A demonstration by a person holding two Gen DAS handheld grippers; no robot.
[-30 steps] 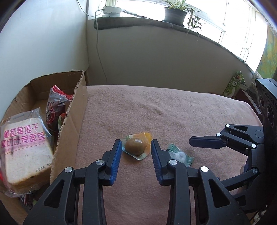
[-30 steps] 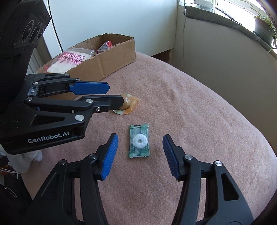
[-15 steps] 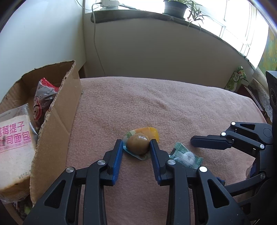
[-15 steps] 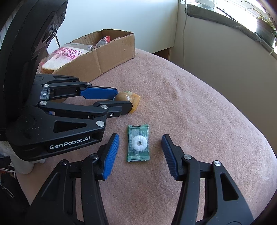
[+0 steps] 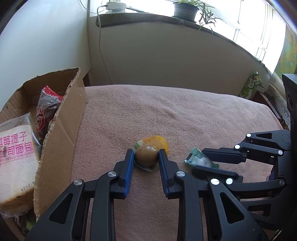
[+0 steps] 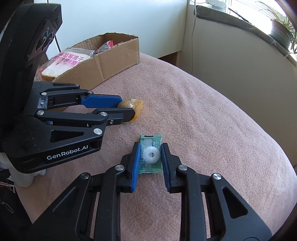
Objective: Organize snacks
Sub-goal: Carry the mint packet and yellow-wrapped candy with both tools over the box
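A packed brown egg (image 5: 146, 157) in a clear and orange wrapper lies on the pink blanket. My left gripper (image 5: 146, 156) is shut on it, both blue pads touching its sides; it also shows in the right wrist view (image 6: 128, 103). A green candy packet (image 6: 150, 154) with a white ring sweet lies to its right. My right gripper (image 6: 150, 153) is shut on the packet, pads against both edges; the packet also shows in the left wrist view (image 5: 199, 159). The cardboard box (image 5: 61, 133) stands at the left, with a bread loaf (image 5: 15, 157) and a red packet (image 5: 47, 111) inside.
The pink blanket (image 5: 167, 111) covers the surface and drops off at the right and far edges. A wall with a windowsill and a potted plant (image 5: 187, 9) stands behind. A green packet (image 5: 252, 87) stands past the far right edge.
Both grippers have moved forward and closed. The left one now grips the egg and the right one grips the candy packet; a second ago both stood open around them.
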